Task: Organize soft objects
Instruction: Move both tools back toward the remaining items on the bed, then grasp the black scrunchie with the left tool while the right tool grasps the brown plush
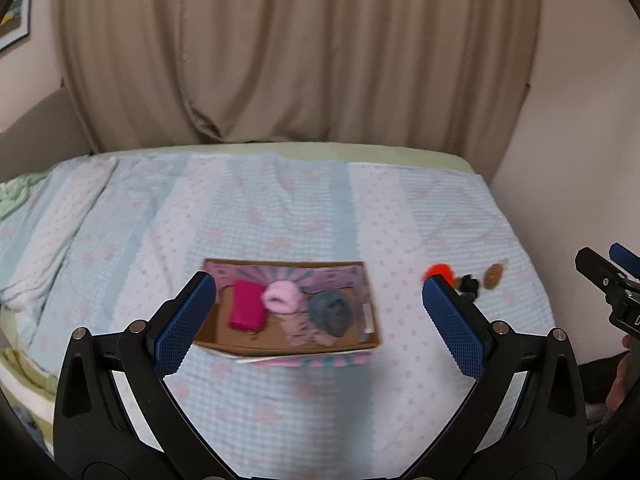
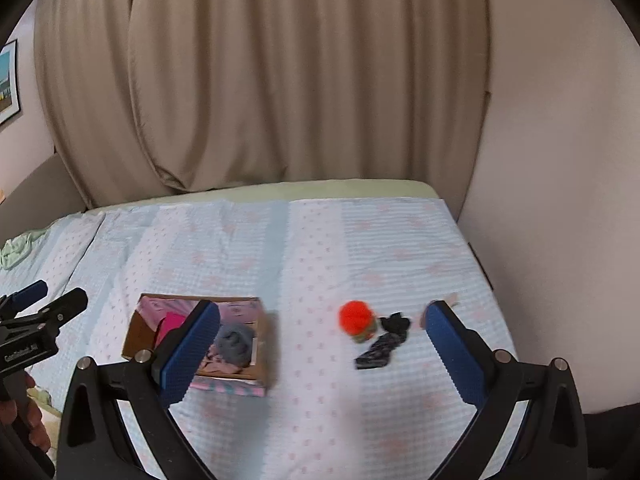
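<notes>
On the bed (image 2: 360, 248), both grippers, left (image 1: 320, 300) and right (image 2: 323, 332), are hovering wide open, holding nothing. 3 soft bundles are sitting in the box (image 1: 370, 312); the orange ball (image 2: 355, 316) and dark sock (image 2: 380, 350) are lying beside it. No writing is legible.

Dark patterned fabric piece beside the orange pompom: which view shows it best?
Right wrist: the dark patterned fabric piece lies fully visible beside the orange pompom. In the left wrist view, it is small and partly hidden behind a gripper finger.

Both wrist cameras look down from the near side toward the far curtain (image 1: 296, 52). They share the bed (image 2: 320, 248) and box (image 1: 372, 312)
</notes>
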A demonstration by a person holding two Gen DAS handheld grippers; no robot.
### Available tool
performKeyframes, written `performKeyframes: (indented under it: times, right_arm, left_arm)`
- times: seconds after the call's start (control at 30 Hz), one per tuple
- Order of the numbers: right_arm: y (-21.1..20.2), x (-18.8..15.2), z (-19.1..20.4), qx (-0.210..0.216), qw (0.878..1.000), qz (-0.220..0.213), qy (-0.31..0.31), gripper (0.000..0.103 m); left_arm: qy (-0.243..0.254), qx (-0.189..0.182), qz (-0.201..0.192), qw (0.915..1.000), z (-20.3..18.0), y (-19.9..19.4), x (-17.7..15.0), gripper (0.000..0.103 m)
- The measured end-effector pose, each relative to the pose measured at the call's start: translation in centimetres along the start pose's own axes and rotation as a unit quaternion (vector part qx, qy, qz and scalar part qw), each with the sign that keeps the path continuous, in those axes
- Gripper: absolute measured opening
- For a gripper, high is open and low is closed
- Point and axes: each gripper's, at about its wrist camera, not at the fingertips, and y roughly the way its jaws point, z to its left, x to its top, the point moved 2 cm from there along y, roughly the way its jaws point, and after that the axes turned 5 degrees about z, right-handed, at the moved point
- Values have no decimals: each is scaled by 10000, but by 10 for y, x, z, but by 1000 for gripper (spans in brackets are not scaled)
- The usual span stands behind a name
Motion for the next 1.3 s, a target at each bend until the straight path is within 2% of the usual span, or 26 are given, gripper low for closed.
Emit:
performKeyframes:
  times: [0.27, 0.57, 0.77, 1.07, 1.3]
  right_arm:
    - [3, -4, -93, -189, 9994, -5, 280, 103]
    - [46, -1, -174, -282, 9988, 279, 299, 103]
    - [112, -8, -216, -161, 9978, 557, 328, 103]
    - [231, -40, -245, 199, 9935, 936, 612, 101]
    - [321, -62, -255, 359, 9872, 1246, 928, 90]
  left_arm:
    - [318, -361, 50, 9988, -97, 20, 0, 103]
    - [537, -859, 545, 9934, -199, 97, -15, 103]
    - [691, -993, 822, 9892, -248, 161, -36, 103]
    - [710, -1142, 1427, 9806, -289, 277, -78, 102]
    - [1054, -1168, 1730, 9723, -312, 351, -113, 100]
